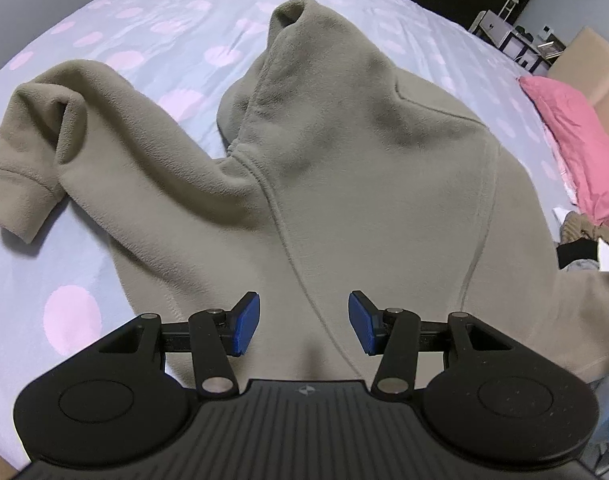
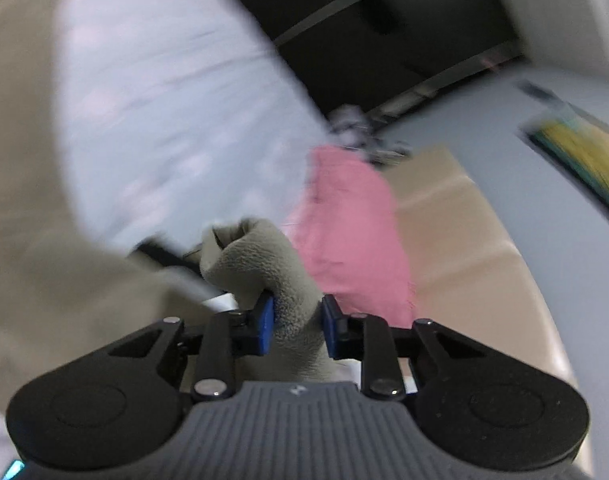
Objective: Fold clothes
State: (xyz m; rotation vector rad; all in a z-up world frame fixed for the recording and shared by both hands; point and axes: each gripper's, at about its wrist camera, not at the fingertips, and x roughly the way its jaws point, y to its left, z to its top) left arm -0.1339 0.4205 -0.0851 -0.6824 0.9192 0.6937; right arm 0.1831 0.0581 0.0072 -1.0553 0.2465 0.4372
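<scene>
A beige fleece hoodie point(image 1: 344, 160) lies spread on the bed, hood at the far end and one sleeve point(image 1: 64, 128) stretched out to the left. My left gripper point(image 1: 304, 322) is open and empty, hovering just above the hoodie's lower body. In the blurred right wrist view, my right gripper point(image 2: 296, 326) is shut on a bunched end of the hoodie's other sleeve point(image 2: 264, 264) and holds it lifted above the bed.
The bed has a pale blue sheet with pink dots point(image 1: 164, 12). A pink pillow point(image 1: 576, 140) lies at its right edge, also in the right wrist view point(image 2: 352, 232). A cardboard box point(image 1: 592, 60) and dark shelving point(image 1: 516, 36) stand beyond the bed.
</scene>
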